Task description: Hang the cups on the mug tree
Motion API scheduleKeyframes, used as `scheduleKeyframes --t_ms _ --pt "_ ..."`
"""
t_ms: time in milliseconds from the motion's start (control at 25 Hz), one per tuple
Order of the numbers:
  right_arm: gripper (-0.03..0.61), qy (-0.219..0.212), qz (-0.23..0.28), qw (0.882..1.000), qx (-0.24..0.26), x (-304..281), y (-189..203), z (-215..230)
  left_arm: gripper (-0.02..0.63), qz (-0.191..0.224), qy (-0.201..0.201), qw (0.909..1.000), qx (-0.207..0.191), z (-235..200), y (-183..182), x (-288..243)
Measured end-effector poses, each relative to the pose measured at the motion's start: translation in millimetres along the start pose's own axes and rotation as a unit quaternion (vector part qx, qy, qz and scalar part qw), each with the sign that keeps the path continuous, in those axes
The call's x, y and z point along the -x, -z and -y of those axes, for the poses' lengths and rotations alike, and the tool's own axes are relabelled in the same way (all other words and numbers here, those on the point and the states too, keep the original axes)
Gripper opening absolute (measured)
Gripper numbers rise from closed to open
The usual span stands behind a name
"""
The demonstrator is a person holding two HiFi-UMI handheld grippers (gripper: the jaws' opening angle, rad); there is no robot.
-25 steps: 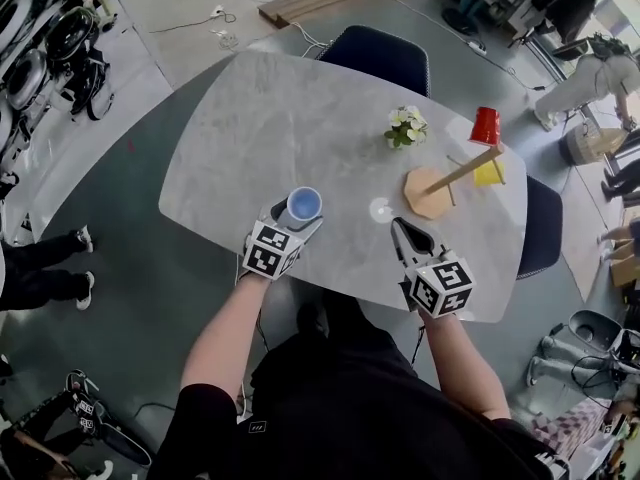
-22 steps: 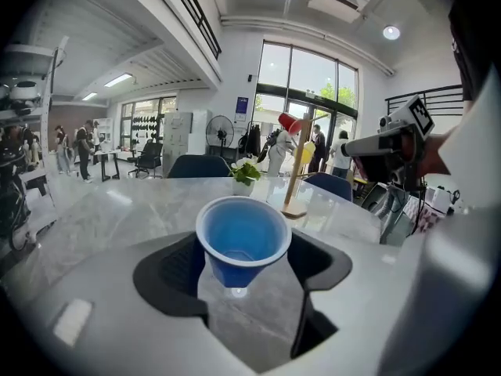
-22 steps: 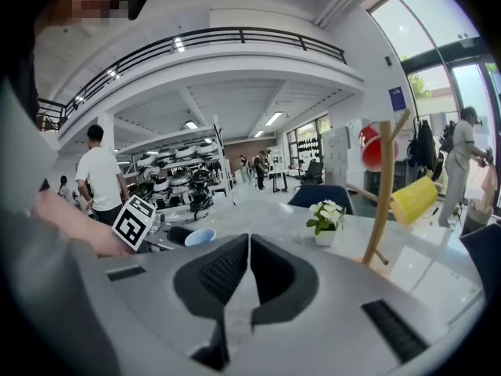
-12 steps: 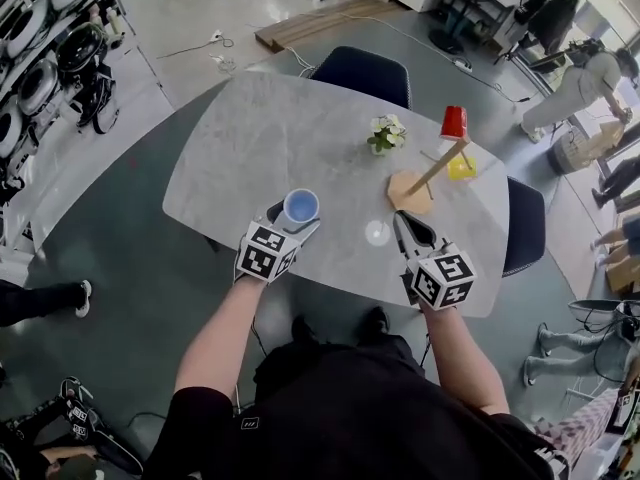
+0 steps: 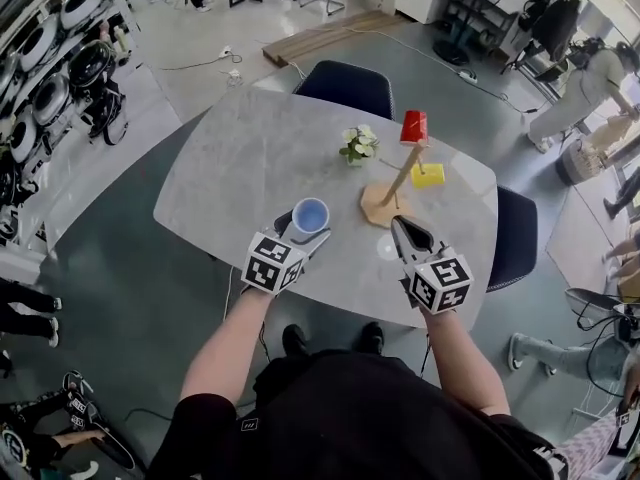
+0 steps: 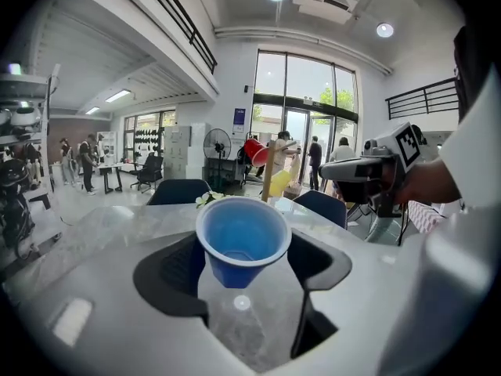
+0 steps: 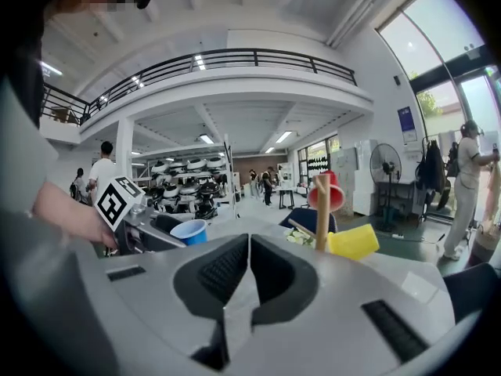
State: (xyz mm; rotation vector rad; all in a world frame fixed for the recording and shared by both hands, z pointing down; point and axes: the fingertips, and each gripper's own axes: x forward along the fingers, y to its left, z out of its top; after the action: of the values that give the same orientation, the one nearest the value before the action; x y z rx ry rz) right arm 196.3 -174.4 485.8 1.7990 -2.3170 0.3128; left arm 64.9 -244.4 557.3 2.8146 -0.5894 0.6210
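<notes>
My left gripper (image 5: 303,226) is shut on a blue cup (image 5: 310,215), which stands upright between the jaws with its mouth up (image 6: 243,241), lifted above the grey table (image 5: 230,168). The wooden mug tree (image 5: 400,180) stands right of the cup on its round base. A red cup (image 5: 413,127) hangs at the tree's top and a yellow cup (image 5: 428,175) on a right-hand peg. My right gripper (image 5: 403,230) is shut and empty, just in front of the tree's base. In the right gripper view the tree (image 7: 321,210), red cup (image 7: 329,197) and yellow cup (image 7: 354,241) lie ahead.
A small pot of white flowers (image 5: 359,144) stands left of the mug tree. Dark blue chairs sit at the far side (image 5: 340,85) and the right side (image 5: 510,238) of the table. A person (image 5: 590,83) stands at the back right.
Both grippers have risen and moved forward over the table. The blue cup stays in the left jaws, now closer to the mug tree. The right jaws stayed shut.
</notes>
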Motion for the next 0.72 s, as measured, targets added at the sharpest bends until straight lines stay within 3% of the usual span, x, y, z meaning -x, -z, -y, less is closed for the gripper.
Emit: scheduleKeyframes --t_ms 520,720 --pt "0.020 -0.087 0.015 0.996 -0.007 48.2 11.8 92.2 0.336 -0.025 -0.083 0.9961 0.014 83.8 -53.2 -56.4" --pt "0.020 -0.111 0.020 0.994 -0.011 55.5 6.3 112.0 0.333 -0.032 -0.093 0.9949 0.022 110.2 -76.4 -71.1"
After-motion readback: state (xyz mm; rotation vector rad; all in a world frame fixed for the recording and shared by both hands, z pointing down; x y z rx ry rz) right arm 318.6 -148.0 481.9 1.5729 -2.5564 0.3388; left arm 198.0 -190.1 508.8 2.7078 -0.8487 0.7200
